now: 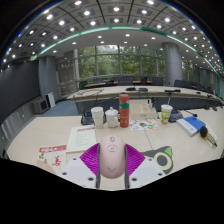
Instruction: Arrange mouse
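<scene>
I had the claw clamped on the mouse, pads against both its flanks; its long axis ran straight ahead along the fingers, toward the worktop's far edge.

The gripper has two broad fingers, each lined on its inner face with a magenta-purple pad that flares out like a wedge. The outer part of the right finger is white and carries a black-and-white square marker pattern. The left finger's outer side is darker and too dim to make out.
</scene>
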Demonstrator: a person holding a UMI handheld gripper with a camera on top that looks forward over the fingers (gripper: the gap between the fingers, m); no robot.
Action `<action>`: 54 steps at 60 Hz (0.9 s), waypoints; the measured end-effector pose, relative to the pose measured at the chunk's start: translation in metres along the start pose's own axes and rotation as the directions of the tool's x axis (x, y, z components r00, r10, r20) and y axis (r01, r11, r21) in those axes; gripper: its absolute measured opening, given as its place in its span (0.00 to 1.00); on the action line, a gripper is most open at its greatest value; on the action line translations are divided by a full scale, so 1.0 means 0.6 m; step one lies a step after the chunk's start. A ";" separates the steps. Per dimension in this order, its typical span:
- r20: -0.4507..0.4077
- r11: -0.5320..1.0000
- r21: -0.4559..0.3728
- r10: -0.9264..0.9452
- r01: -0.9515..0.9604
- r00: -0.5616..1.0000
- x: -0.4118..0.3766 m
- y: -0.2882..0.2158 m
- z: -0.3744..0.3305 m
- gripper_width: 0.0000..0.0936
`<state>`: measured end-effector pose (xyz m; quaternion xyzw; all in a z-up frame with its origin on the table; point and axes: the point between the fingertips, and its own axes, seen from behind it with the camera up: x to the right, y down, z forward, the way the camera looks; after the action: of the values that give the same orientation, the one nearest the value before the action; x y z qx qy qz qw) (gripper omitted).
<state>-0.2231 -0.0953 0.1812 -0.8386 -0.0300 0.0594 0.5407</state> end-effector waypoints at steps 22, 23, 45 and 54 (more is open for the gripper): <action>-0.068 0.985 -0.172 -0.036 0.024 0.997 0.308 0.136 0.178 0.34; -0.063 0.982 -0.187 -0.036 0.023 0.997 0.312 0.147 0.184 0.34; -0.028 0.962 -0.273 -0.004 -0.004 1.000 0.323 0.221 0.190 0.79; -0.056 0.972 -0.231 -0.065 0.051 0.996 0.318 0.166 0.110 0.91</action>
<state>-0.0439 -0.0548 0.0508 -0.8956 -0.0441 0.0134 0.4425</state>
